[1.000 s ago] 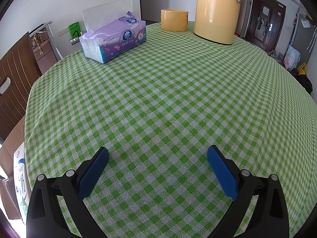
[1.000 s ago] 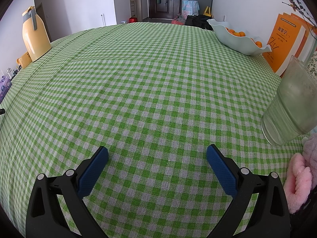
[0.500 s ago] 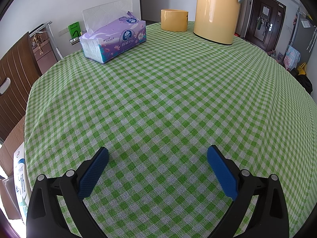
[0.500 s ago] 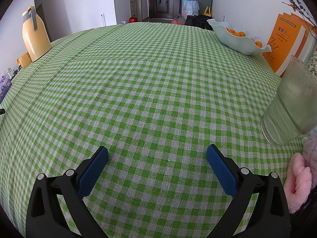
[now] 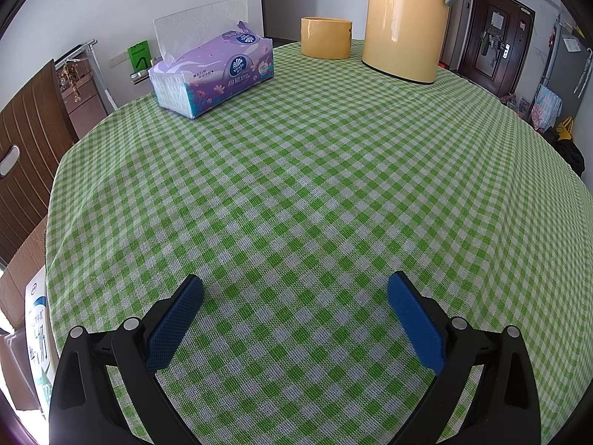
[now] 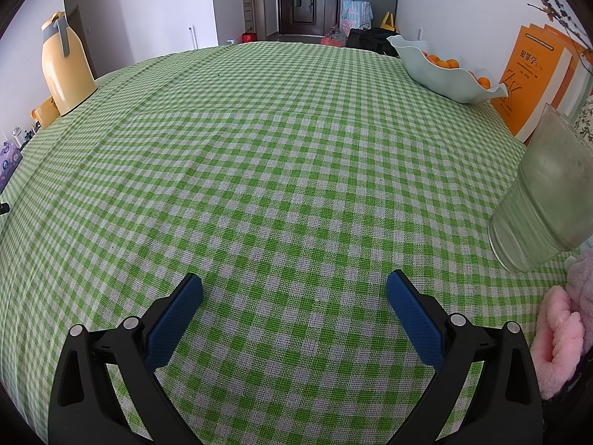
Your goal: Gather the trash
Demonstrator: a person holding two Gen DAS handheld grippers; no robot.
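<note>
left claw [image 5: 294, 289] wide open, empty | right claw [image 6: 294, 289] wide open, empty | bench [image 5: 315, 170]: no trash visible | sweep your view slowly, skip tissue pack [image 5: 213, 74] upper left

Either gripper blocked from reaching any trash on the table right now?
No trash shows in either view, so nothing to be blocked from. Left gripper and right gripper are open over bare green checked tablecloth; tissue pack, thermos and glass stand off at the edges.

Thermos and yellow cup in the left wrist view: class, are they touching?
Apart. The left wrist view shows a strip of green tablecloth and wall between the cup and the thermos.
</note>
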